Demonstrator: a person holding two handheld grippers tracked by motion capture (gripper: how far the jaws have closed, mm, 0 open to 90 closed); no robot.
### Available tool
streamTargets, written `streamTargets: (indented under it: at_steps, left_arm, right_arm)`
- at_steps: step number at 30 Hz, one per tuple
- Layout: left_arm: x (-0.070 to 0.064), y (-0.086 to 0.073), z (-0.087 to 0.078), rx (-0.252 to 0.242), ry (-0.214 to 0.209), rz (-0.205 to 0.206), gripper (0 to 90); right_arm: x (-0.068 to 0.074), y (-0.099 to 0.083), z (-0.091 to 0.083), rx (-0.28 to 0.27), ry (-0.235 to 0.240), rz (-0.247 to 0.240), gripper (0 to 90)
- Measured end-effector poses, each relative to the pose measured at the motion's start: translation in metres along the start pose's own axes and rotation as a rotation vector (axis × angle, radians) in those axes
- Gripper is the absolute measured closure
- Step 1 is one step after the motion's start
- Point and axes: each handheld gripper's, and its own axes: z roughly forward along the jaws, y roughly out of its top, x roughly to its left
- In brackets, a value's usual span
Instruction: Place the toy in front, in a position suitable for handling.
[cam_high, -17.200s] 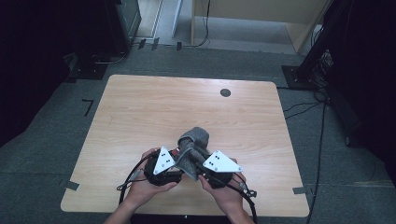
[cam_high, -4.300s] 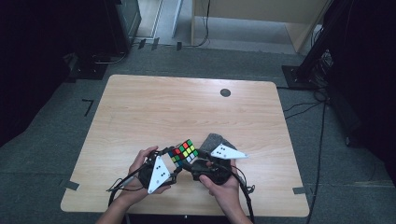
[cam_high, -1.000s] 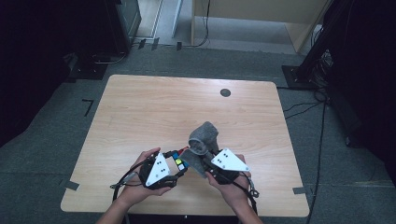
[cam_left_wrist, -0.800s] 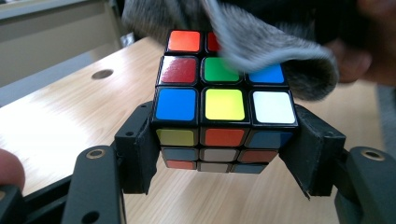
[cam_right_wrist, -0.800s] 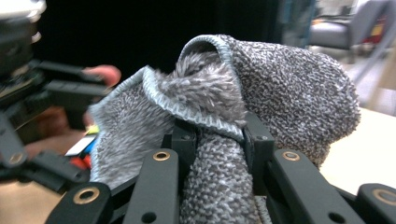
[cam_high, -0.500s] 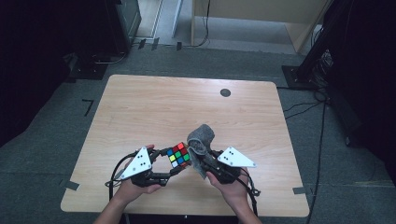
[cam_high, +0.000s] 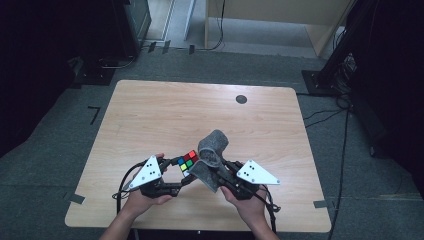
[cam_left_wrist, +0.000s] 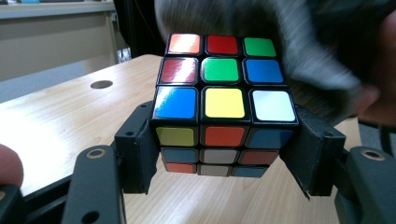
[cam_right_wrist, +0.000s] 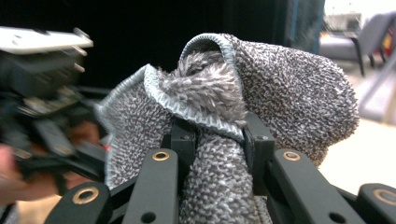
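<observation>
Wiping the cube looks to be the step in hand. The left gripper (cam_high: 176, 182), low over the surface's (cam_high: 150, 115) near edge, has its jaws clamped on the cube's (cam_left_wrist: 223, 102) sides, coloured face up. Just beside it, the right gripper (cam_high: 216, 172) pinches a bunched grey cloth (cam_right_wrist: 243, 107), angled toward the cube. Next, the cloth must press onto the cube's face.

We see the table (cam_high: 150, 115) evenly lit amid dark surroundings; glare whitens the cube (cam_left_wrist: 219, 93) stickers, and the grey cloth (cam_left_wrist: 299, 42) behind it smears into blur.
</observation>
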Motion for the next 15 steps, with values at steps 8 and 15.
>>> streamTargets:
  at_steps: [8, 15]
  left_arm:
    - [-0.004, 0.004, -0.001, -0.002, 0.015, 0.029, 34.6]
    - [-0.006, 0.003, 0.000, 0.015, 0.015, 0.034, 34.5]
  right_arm:
    - [-0.019, -0.024, 0.011, 0.131, -0.070, 0.105, 72.1]
    - [0.000, -0.006, 0.002, -0.009, -0.001, 0.021, 71.9]
